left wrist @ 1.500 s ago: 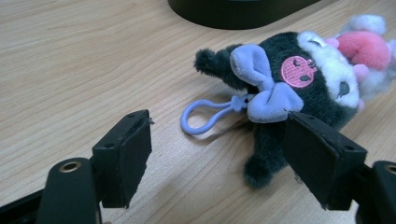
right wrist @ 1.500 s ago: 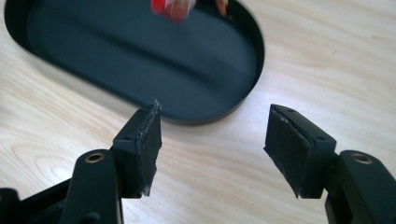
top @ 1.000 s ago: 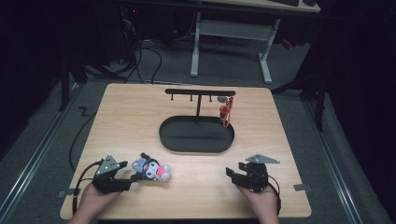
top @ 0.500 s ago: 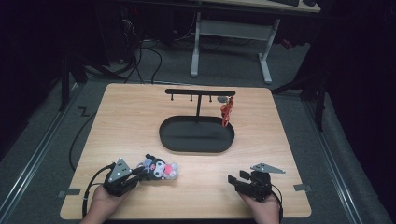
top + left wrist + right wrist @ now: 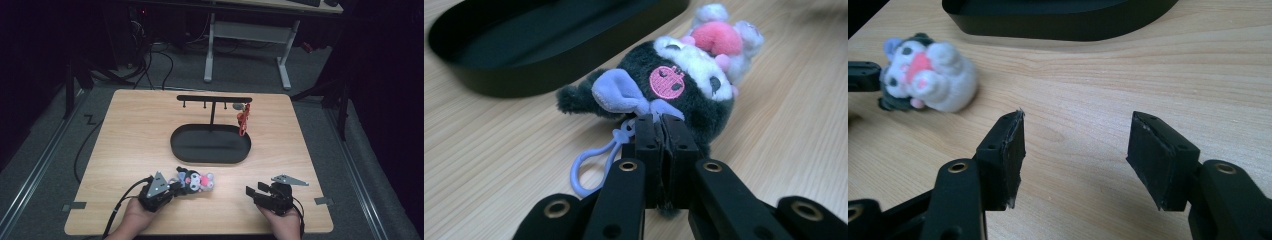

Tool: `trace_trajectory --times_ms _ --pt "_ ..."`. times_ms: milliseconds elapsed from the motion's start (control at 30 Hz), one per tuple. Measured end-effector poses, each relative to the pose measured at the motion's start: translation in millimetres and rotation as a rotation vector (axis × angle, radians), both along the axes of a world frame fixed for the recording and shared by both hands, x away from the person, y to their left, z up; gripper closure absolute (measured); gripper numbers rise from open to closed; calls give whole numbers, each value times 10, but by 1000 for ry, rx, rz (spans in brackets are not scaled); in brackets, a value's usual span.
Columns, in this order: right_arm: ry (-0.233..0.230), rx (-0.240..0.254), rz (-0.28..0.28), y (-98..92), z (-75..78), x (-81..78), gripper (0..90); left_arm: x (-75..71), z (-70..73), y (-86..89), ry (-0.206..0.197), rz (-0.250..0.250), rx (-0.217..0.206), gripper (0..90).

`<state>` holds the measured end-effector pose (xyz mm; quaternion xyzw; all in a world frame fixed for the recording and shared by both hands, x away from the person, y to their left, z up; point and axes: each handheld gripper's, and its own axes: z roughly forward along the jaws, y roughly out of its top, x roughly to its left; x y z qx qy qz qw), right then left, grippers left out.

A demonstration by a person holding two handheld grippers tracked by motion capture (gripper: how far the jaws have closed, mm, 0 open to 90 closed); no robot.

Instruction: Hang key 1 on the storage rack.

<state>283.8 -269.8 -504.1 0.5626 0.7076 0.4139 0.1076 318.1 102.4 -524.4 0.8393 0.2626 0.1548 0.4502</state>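
A small plush toy [image 5: 196, 181], dark with a white face, pink nose and lilac bow, lies on the wooden table near its front edge. My left gripper [image 5: 175, 188] reaches it from the left. In the left gripper view its jaws have just closed, and the left gripper [image 5: 663, 131] is shut on the plush toy [image 5: 684, 85] at its bow, beside a lilac clip loop [image 5: 589, 170]. My right gripper [image 5: 255, 192] rests at the front right, open. Nothing lies between the pads of the right gripper [image 5: 1075, 150], and the plush toy [image 5: 928, 75] is far off to its left.
A black oval tray [image 5: 210, 157] sits mid-table behind the toy. Behind the tray stands a black hook rack [image 5: 212, 99], with a red item [image 5: 243, 120] hanging at its right end. Bare wood lies between the two grippers.
The left gripper moved right along the table's front edge and its jaws closed on the plush toy, which shifted right with it. The right gripper stayed almost still.
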Motion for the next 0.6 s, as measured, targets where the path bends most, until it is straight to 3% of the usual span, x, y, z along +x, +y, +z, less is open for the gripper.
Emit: trace_trajectory --times_ms 400,600 --pt "-7 19 -20 -89 1 -20 409 15 -11 -799 21 -124 -20 871" --pt "-9 25 -37 -158 8 -30 410 -25 -24 -1021 21 -166 -33 870"
